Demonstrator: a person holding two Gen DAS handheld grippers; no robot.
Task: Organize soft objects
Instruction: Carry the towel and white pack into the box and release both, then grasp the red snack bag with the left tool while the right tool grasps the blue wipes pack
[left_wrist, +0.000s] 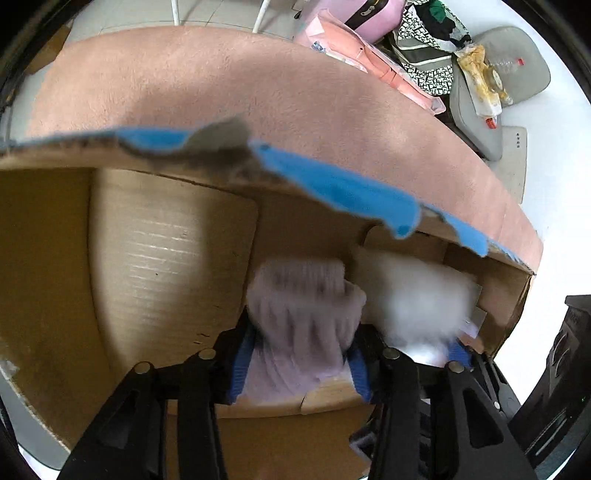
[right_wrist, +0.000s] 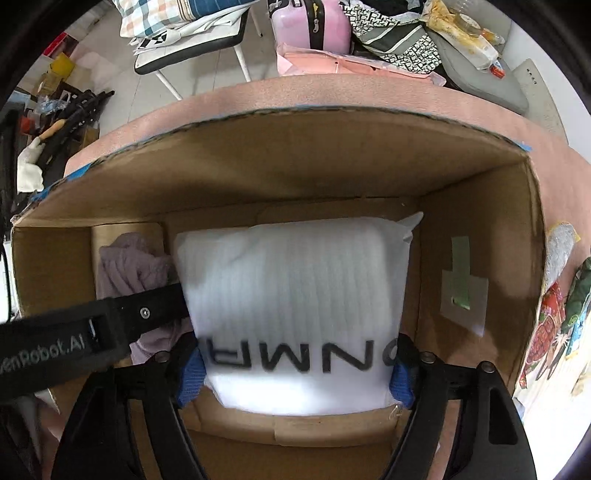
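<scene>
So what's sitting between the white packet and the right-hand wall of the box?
Only bare cardboard box floor, right wrist view. The white packet stops short; taped patches sit on that wall.

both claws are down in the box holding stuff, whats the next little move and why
Probably open both claws: the left claw holds the purple cloth and the right claw the white cloth, both already low inside the cardboard box.

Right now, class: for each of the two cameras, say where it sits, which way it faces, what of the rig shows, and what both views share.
Left wrist: on the left gripper, looking down into the cardboard box; its jaws pinch a lavender cloth.
Right wrist: on the right gripper, facing the box's far wall; its jaws flank a white padded package; the left gripper's black arm crosses in.
Shared: box, cloth, package, pink blanket.
</scene>
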